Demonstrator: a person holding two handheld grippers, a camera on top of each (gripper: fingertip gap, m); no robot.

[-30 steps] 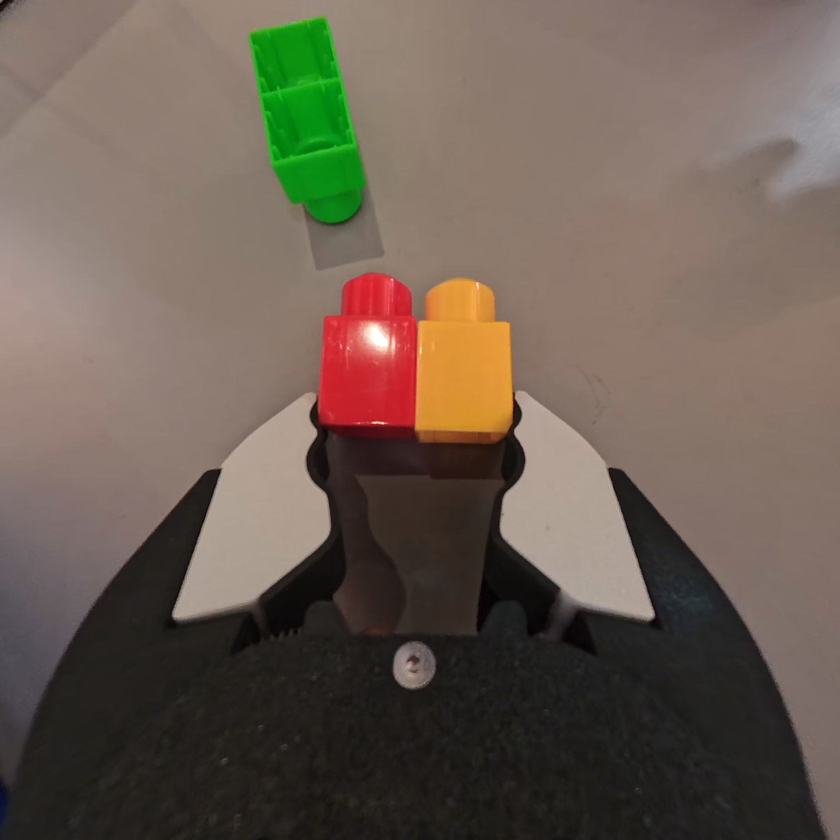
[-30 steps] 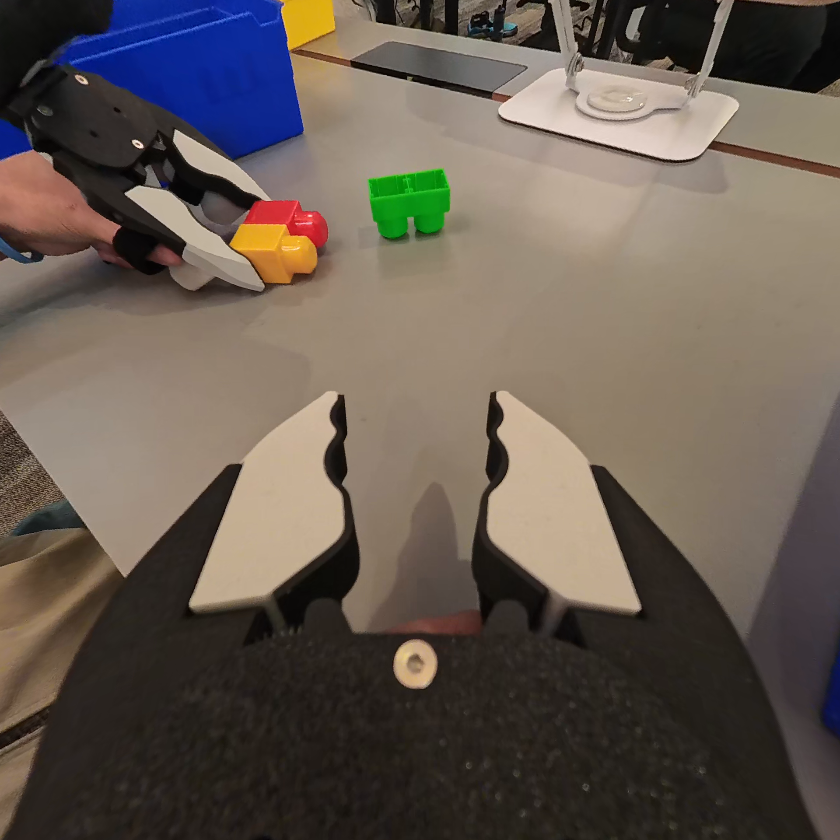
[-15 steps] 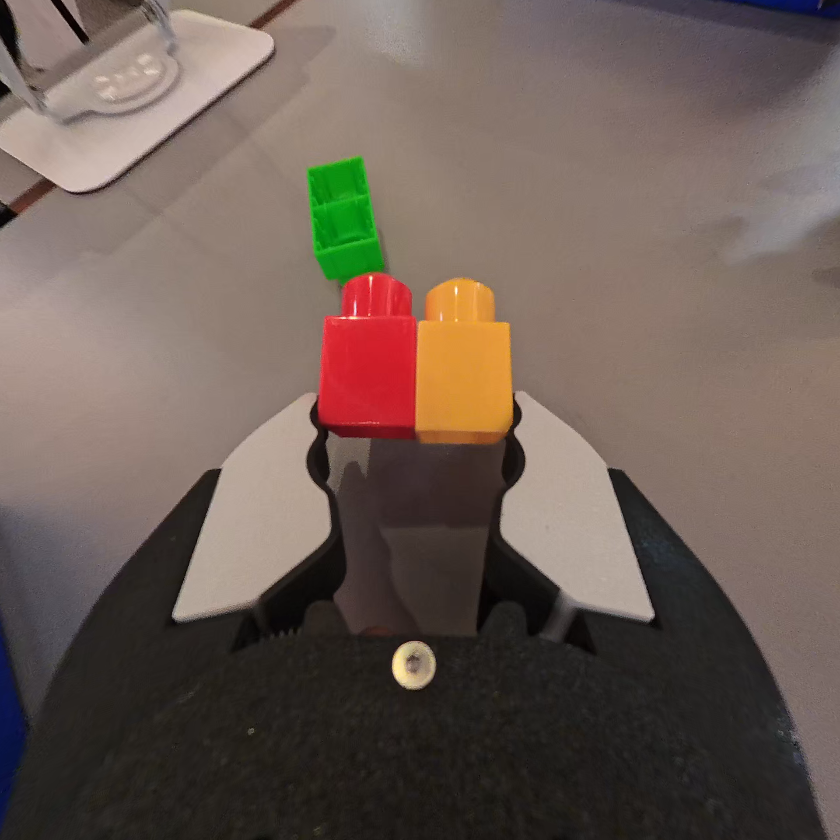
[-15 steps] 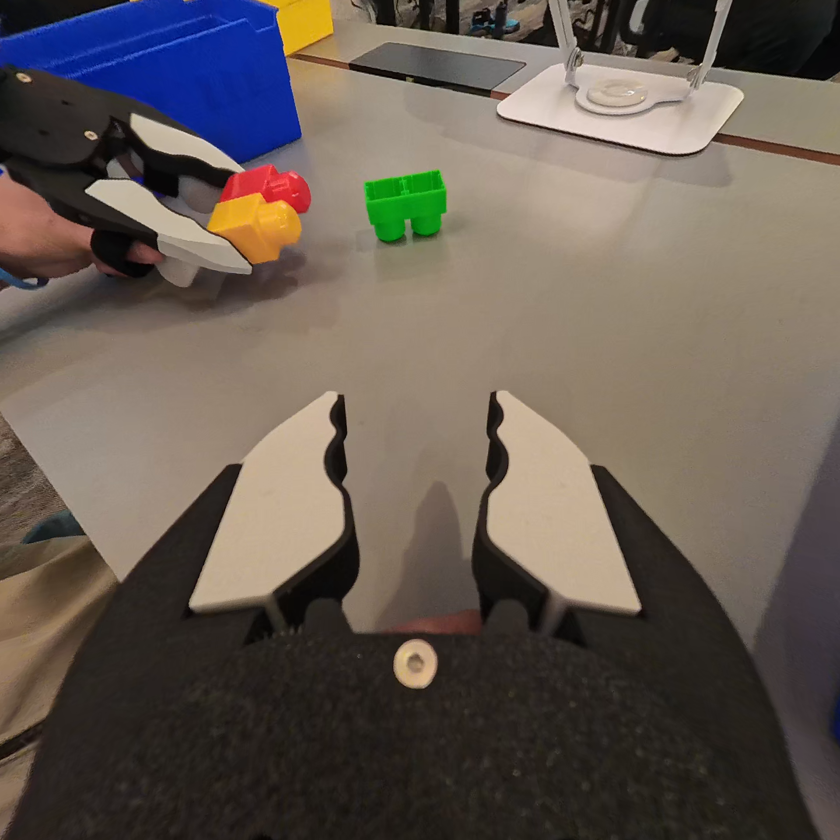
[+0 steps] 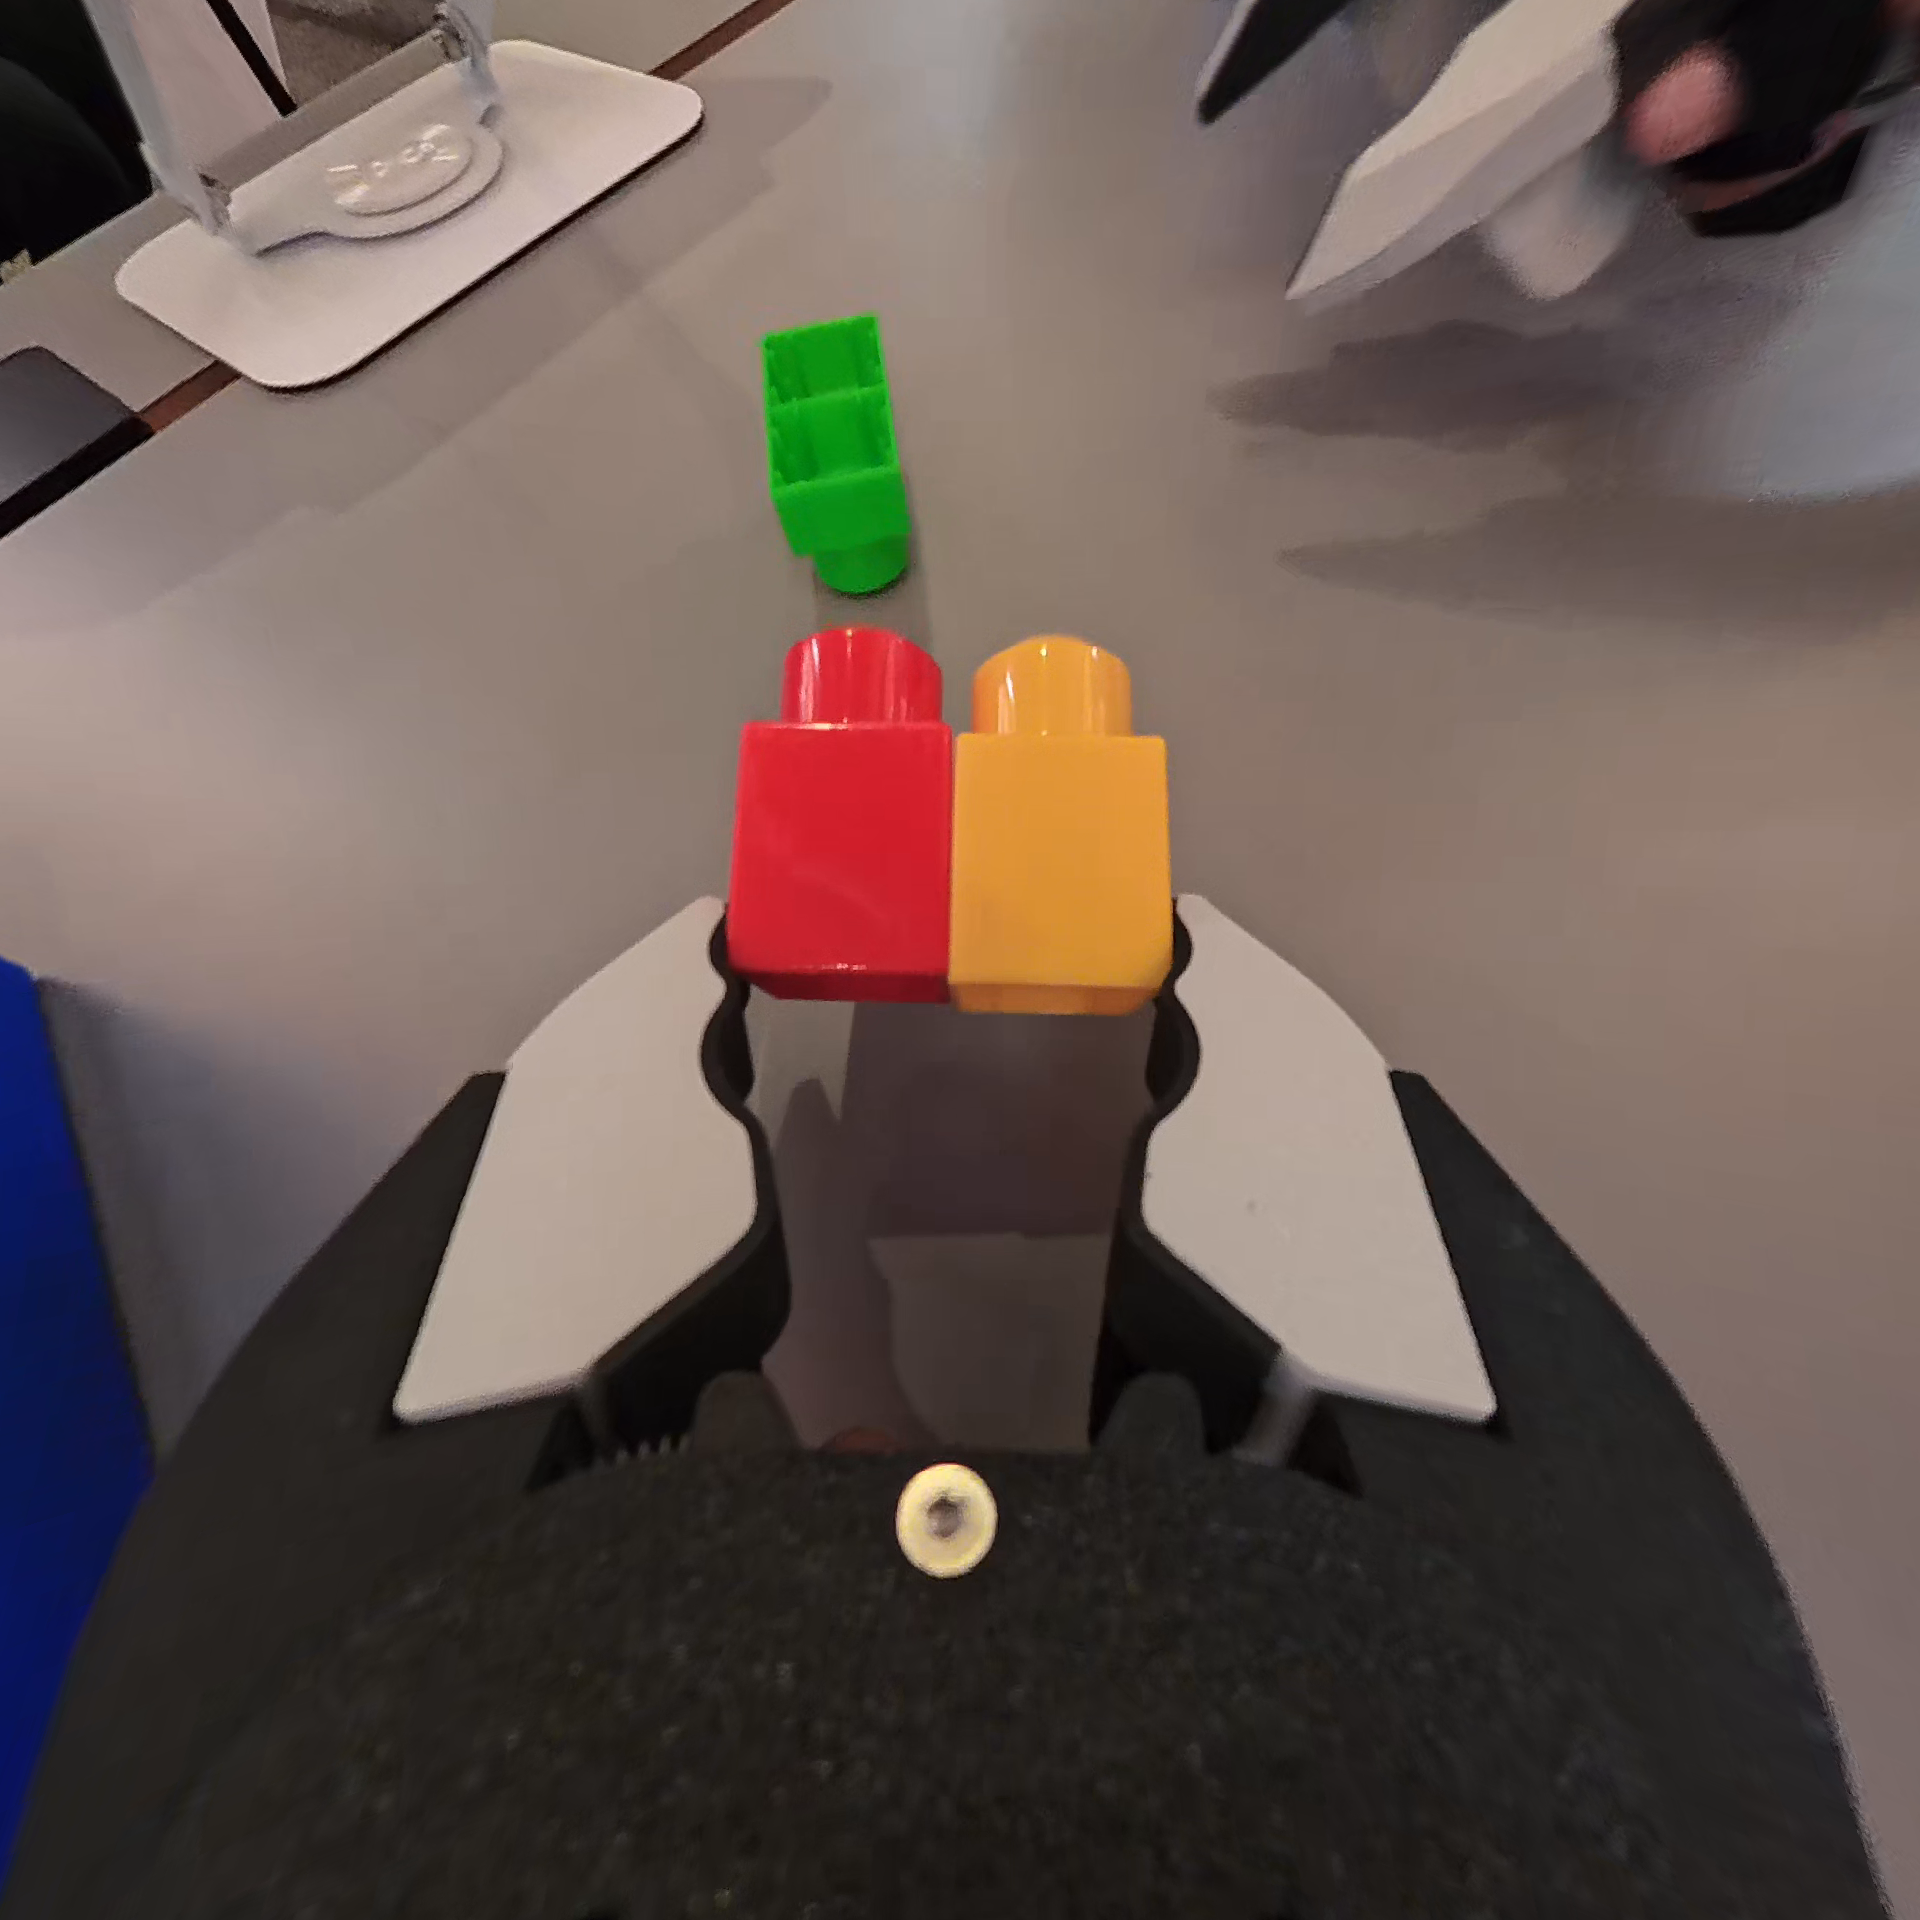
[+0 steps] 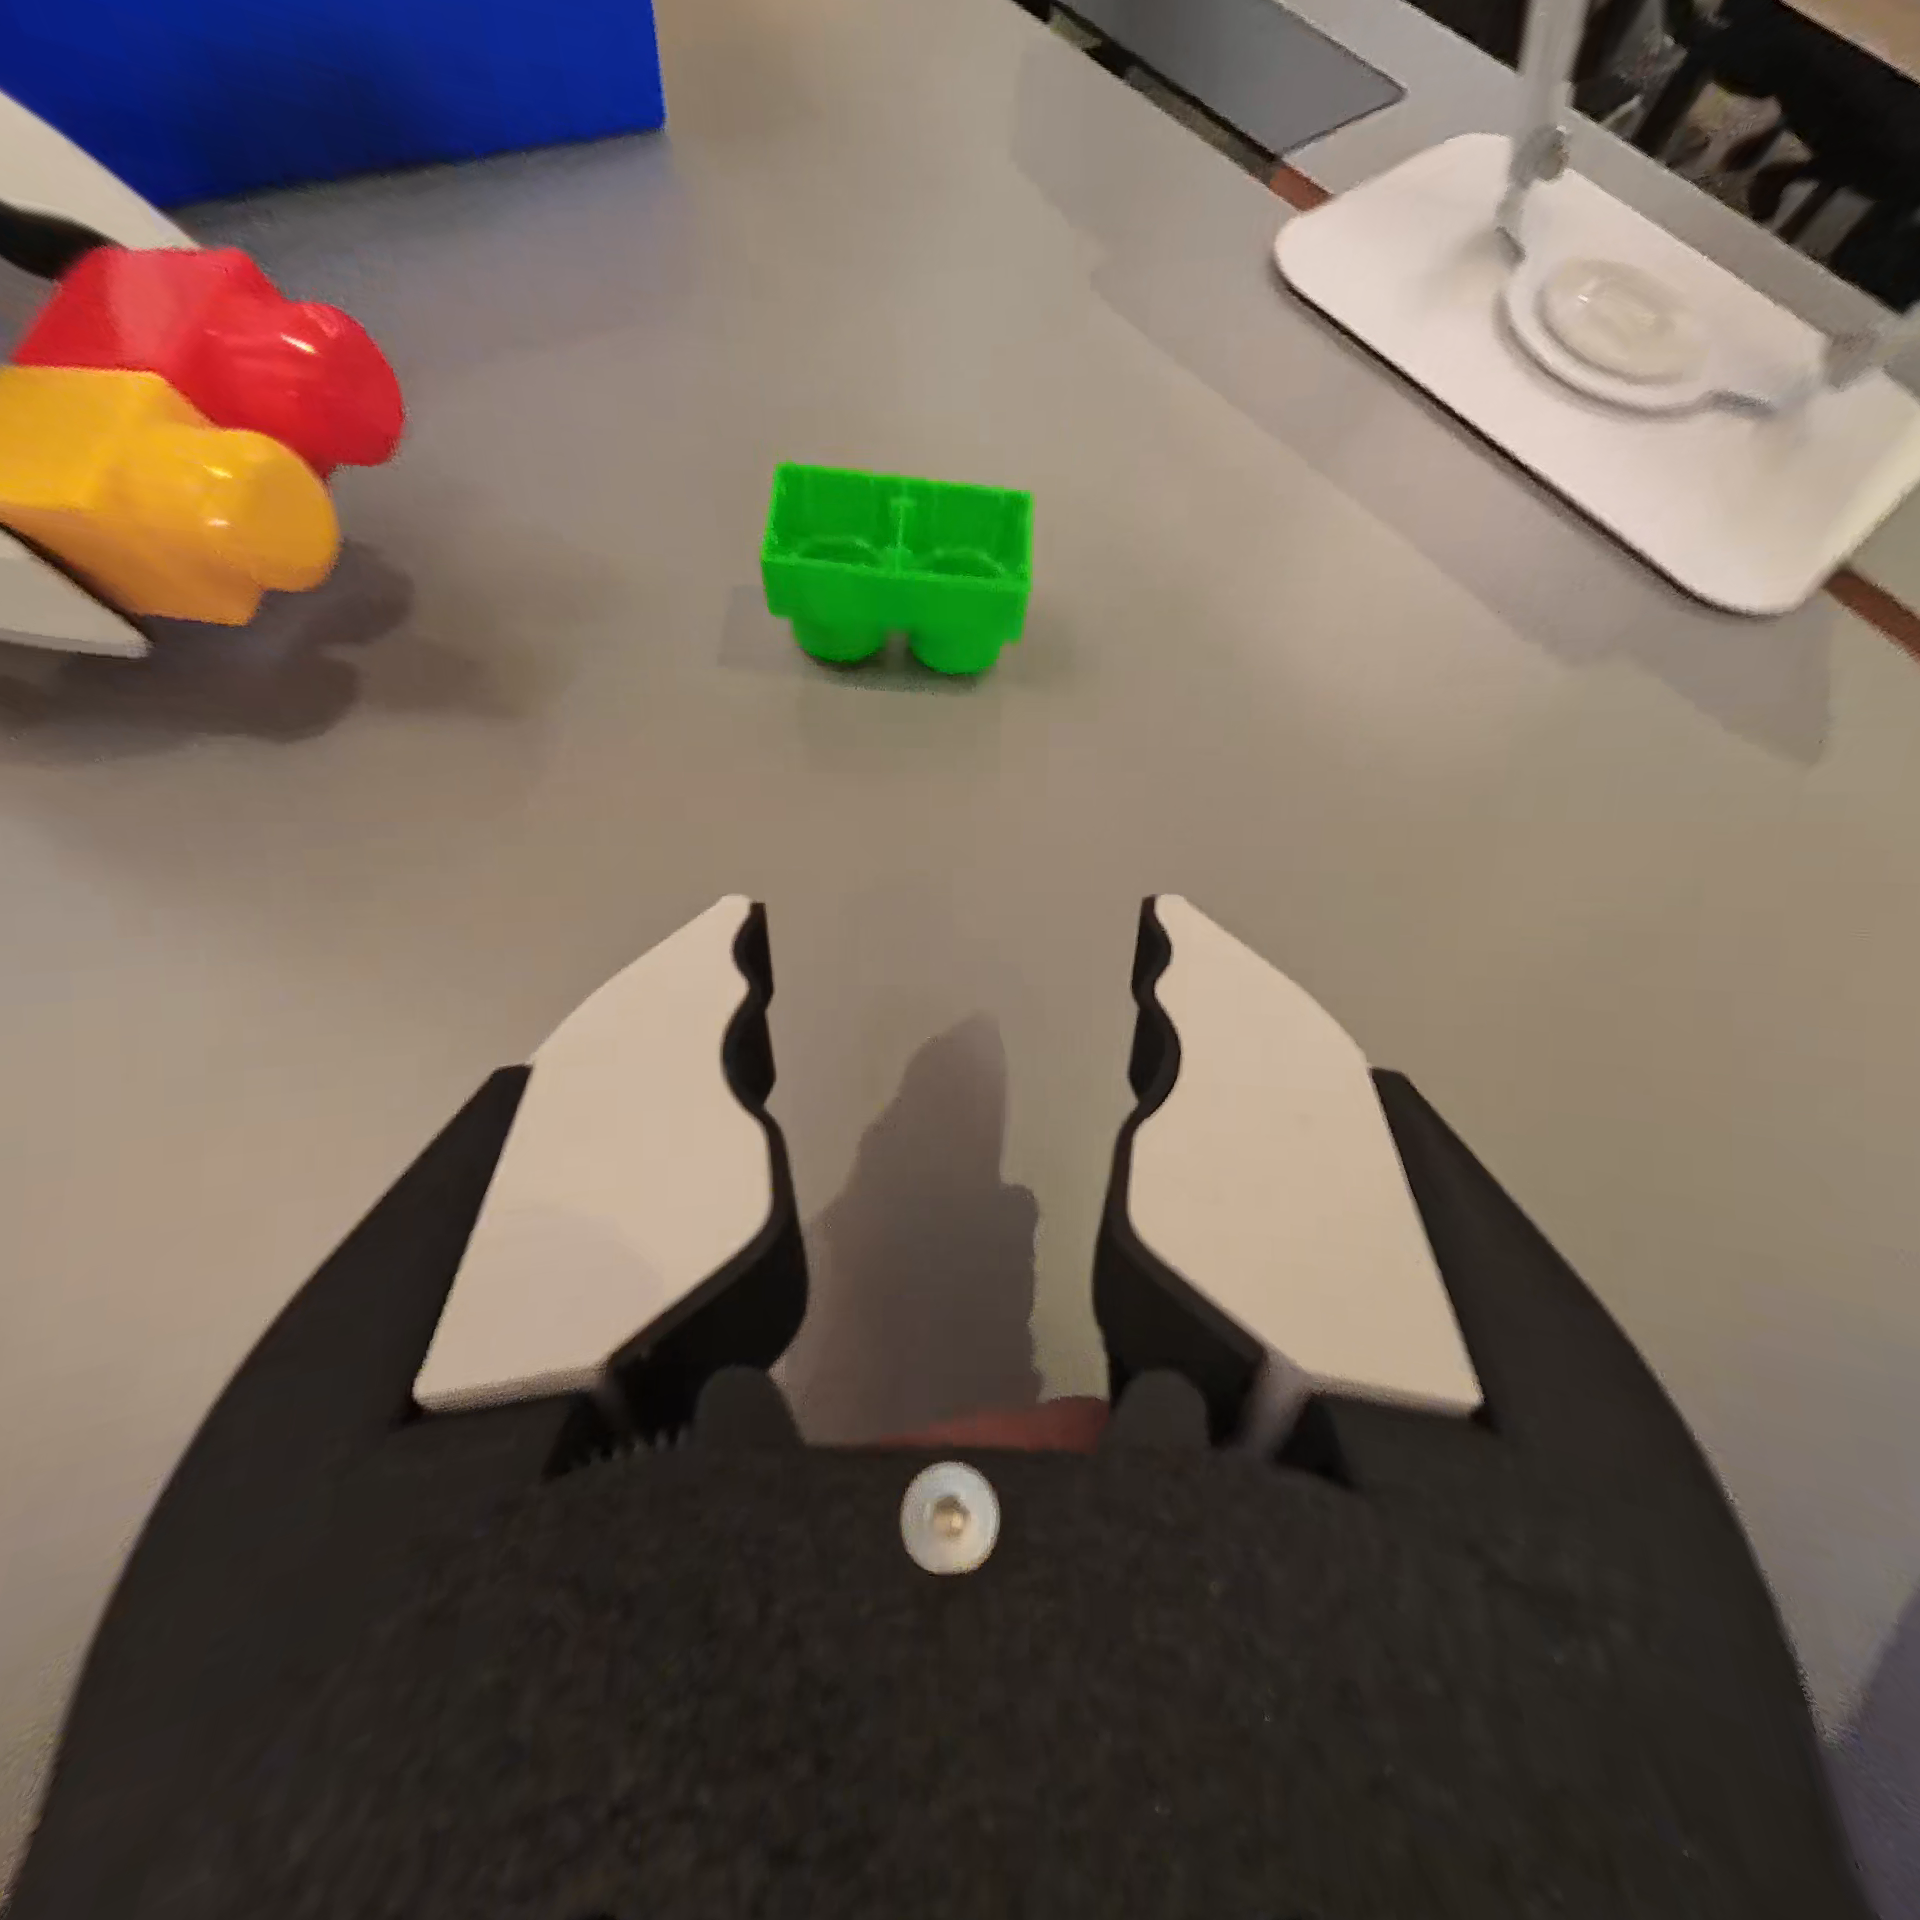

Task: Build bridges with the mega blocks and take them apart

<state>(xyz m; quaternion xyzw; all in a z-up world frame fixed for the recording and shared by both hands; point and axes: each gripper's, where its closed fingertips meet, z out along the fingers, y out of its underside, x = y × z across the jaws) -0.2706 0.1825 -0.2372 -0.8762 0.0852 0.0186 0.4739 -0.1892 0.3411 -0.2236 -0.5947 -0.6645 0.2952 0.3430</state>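
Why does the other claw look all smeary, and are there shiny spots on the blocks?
In the left wrist view the right gripper is smeared by motion blur at top right, with soft shadows under it on the table; in the right wrist view the red block and yellow block show small white glare spots and look slightly blurred, while the green block is sharper.

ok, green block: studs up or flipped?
Flipped. The green two-stud block stands on its two studs on the grey table, hollow ribbed underside facing up, apart from both grippers.
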